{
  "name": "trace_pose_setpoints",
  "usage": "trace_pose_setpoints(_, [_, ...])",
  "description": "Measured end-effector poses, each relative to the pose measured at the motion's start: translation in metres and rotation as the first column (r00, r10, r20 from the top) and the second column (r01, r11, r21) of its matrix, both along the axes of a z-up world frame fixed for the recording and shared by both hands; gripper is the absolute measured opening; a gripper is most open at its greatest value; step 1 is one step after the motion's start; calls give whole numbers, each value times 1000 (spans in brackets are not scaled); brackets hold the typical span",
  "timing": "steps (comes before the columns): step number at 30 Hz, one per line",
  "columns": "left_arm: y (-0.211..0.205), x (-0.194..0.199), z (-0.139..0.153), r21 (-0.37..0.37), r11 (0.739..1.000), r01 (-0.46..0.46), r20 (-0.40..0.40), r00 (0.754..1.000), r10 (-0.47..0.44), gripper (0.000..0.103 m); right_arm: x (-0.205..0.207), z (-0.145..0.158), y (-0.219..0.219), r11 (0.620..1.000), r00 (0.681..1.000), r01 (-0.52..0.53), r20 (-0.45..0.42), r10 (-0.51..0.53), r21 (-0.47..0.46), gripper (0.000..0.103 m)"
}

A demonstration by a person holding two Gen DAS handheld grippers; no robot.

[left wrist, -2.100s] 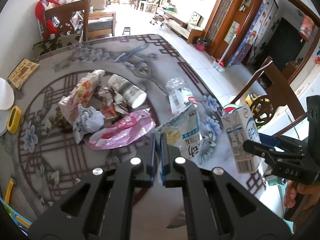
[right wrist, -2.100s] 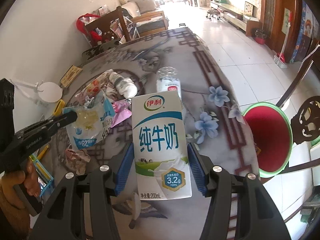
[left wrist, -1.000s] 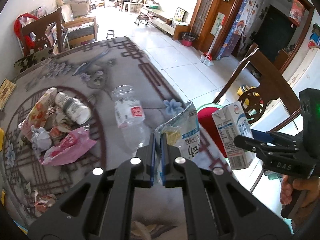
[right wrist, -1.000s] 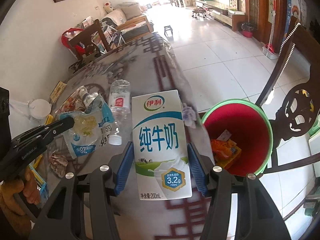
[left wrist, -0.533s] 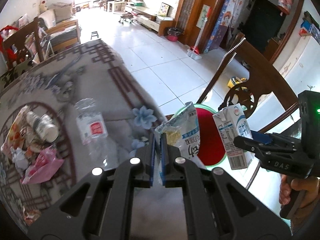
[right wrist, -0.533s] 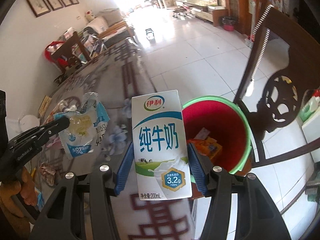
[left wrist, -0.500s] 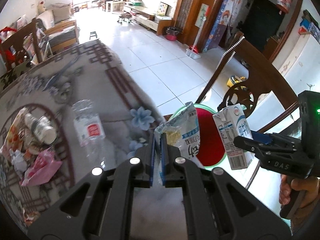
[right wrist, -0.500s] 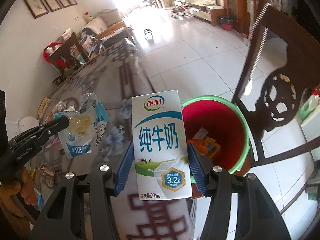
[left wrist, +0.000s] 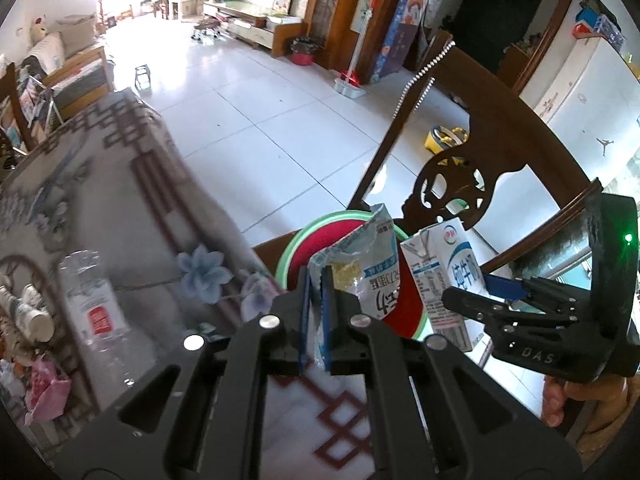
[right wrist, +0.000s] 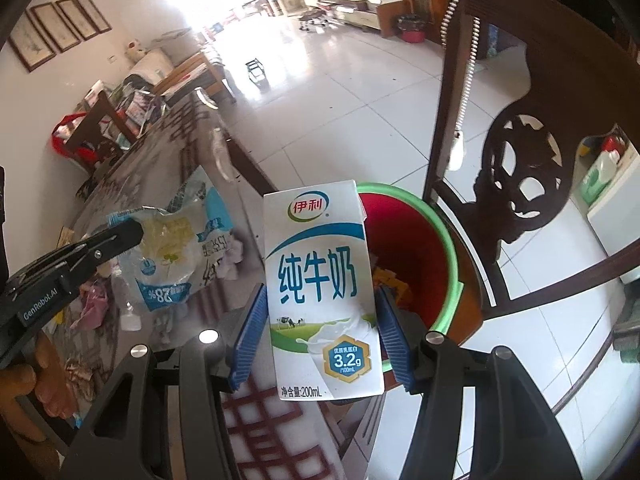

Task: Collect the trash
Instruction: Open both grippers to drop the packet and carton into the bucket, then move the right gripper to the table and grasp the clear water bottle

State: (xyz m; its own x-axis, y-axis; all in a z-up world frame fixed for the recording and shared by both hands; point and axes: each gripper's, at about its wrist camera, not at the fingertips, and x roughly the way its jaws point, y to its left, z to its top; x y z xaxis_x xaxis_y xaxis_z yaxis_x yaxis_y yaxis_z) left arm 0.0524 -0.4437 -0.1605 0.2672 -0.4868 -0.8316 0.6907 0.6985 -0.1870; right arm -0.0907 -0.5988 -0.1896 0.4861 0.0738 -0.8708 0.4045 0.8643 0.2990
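Note:
My left gripper (left wrist: 316, 280) is shut on the torn edge of a crumpled blue-and-white snack bag (left wrist: 368, 276). The bag hangs over the near rim of a red bin with a green rim (left wrist: 294, 246) beside the table. My right gripper (right wrist: 320, 296) is shut on an upright white milk carton (right wrist: 320, 280), its blue pads pressing both sides. The carton (left wrist: 440, 276) hangs next to the bag, over the bin (right wrist: 450, 256). In the right wrist view the bag (right wrist: 176, 256) and the left gripper (right wrist: 128, 232) are at the left, still over the table edge.
A dark carved wooden chair (left wrist: 460, 168) stands right behind the bin. Orange wrappers (right wrist: 394, 284) lie inside the bin. On the patterned tablecloth (left wrist: 120, 184) lie a clear plastic bottle (left wrist: 92, 300), a paper cup (left wrist: 34, 318) and a pink wrapper (left wrist: 44, 388).
Both grippers have carried their loads away from the trash pile, across the table edge to the bin, which now shows larger and closer beneath the bag and the carton. Both grips are unchanged.

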Motion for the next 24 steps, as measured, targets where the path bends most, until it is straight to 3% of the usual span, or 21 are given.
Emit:
trace_pose_setpoints(10, [-25, 8, -9, -1, 1000, 28, -26, 999, -28, 4, 5, -7, -13, 1000, 999, 25, -25, -25, -12, 53])
trace_pose_setpoints(12, [-31, 10, -11, 2, 999, 44, -31, 999, -44, 24, 8, -8, -15, 1000, 999, 23, -25, -24, -11, 55])
trace_pose_setpoints(13, [-33, 11, -11, 11, 999, 41, -24, 999, -40, 59, 9, -9, -16, 999, 999, 29, -29, -30, -14, 57])
trace_pose_setpoints(14, [-33, 11, -10, 3, 999, 35, -9, 999, -35, 66, 9, -9, -18, 999, 999, 38, -29, -38, -16, 59])
trace_pose_setpoints(24, [-4, 6, 0, -46, 999, 0, -20, 1000, -1, 66, -3, -3, -18, 997, 997, 71, -28, -72, -16, 59])
